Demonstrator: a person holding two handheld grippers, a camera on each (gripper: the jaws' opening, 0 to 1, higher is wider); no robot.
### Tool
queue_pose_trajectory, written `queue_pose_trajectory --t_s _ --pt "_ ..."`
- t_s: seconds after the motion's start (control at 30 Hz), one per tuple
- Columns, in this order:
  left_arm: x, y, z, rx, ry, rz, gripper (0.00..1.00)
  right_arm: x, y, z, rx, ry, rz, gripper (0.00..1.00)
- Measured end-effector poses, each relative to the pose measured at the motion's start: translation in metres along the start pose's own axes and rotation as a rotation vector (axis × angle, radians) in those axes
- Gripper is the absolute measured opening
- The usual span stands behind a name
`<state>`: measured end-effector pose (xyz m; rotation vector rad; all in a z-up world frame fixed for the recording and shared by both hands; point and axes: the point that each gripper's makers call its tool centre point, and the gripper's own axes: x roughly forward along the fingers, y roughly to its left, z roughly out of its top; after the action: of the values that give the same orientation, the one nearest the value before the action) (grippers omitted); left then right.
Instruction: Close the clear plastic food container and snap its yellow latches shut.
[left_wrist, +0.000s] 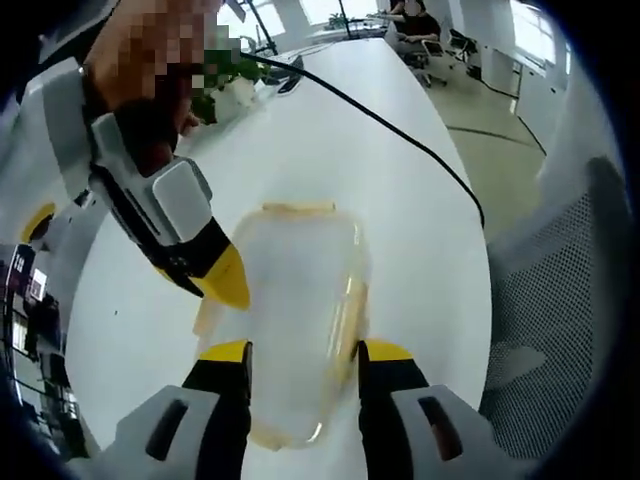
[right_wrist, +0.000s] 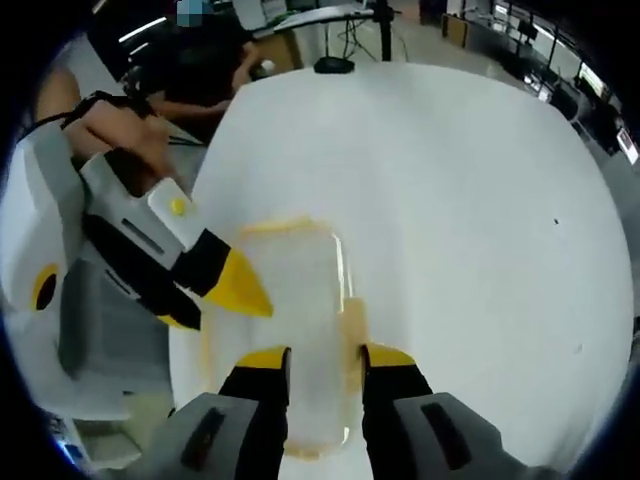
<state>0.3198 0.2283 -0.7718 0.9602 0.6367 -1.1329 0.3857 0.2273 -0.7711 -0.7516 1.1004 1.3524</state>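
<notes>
No writing is legible. The clear container (left_wrist: 300, 320) lies on the white desk (left_wrist: 400, 230), long axis 12-to-6. Left tongs (left_wrist: 303, 352) and right tongs (right_wrist: 325, 358) both straddle it, parted.

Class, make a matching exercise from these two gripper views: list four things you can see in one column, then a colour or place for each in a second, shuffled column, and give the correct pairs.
Things:
1. container
2. latches
3. cable
4. table

Descriptions:
A. black, trailing across the tabletop
B. white, carrying everything else
C. clear plastic, lying between the jaws of the left hand-held gripper
D. yellowish strips along the container's edges

Pairs: 1-C, 2-D, 3-A, 4-B
</notes>
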Motion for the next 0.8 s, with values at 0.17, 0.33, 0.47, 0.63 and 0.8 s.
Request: queue_pose_trajectory --t_s 0.17,0.33,0.47,0.63,0.8 --pt "0.002 0.000 -0.001 -0.001 0.014 0.017 0.40 0.004 0.000 0.000 -0.001 0.038 0.038 0.26" --pt "0.000 0.000 0.000 0.045 0.025 0.027 0.37 0.004 0.001 0.001 0.015 0.047 0.067 0.25" --pt "0.003 0.001 0.000 0.033 0.022 0.020 0.37 0.007 0.003 0.001 0.000 0.069 0.108 0.25" --pt "0.007 -0.003 0.003 0.043 0.019 0.018 0.36 0.015 0.012 -0.003 0.033 0.105 0.168 0.27" --pt "0.007 -0.002 0.003 0.045 0.014 0.019 0.37 0.011 0.010 -0.001 0.051 0.073 0.167 0.28"
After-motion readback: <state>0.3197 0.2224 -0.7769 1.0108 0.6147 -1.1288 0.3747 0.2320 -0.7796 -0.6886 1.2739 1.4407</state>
